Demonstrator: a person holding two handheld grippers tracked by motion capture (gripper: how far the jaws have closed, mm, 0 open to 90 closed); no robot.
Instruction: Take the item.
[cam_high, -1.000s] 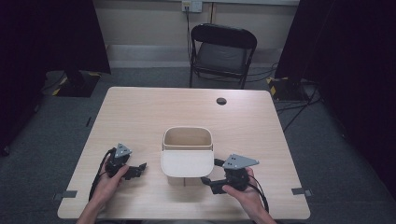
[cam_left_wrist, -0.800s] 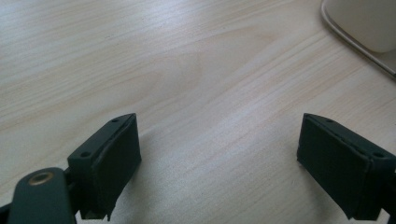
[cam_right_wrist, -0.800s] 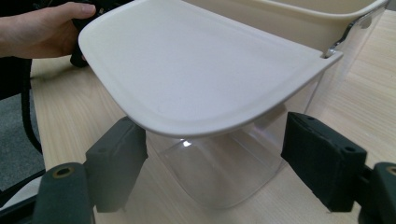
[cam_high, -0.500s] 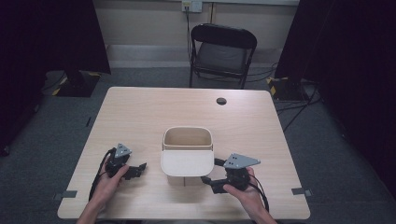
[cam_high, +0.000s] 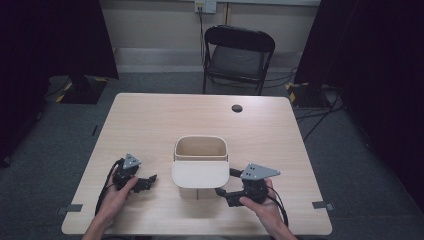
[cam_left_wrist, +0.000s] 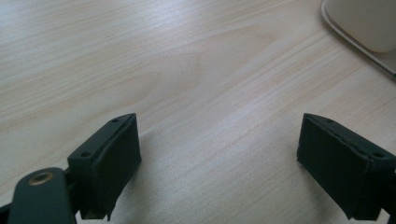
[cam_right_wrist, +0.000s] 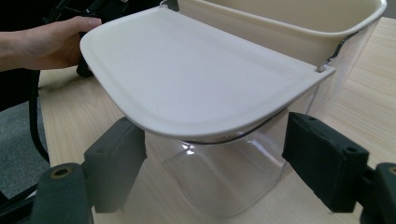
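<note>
Bin (cam_high: 200, 157) with its flat cream lid (cam_right_wrist: 196, 88) open stands just ahead of the right tongs (cam_high: 226, 184), lid overhanging the wide-open, empty jaws. Left tongs (cam_high: 148, 182) rest farther off on the surface (cam_high: 165, 117), also open and empty.

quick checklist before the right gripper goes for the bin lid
1. Right gripper jaws open, nothing between the pads: ok.
2. Right gripper aimed at the lid: ok.
3. Lid hanging open off the front of the bin: ok.
4. Left gripper open, apart from the bin: ok.
5. Bare table around the bin: ok.
6. Bin empty inside: cannot tell, its bottom is hidden.
</note>
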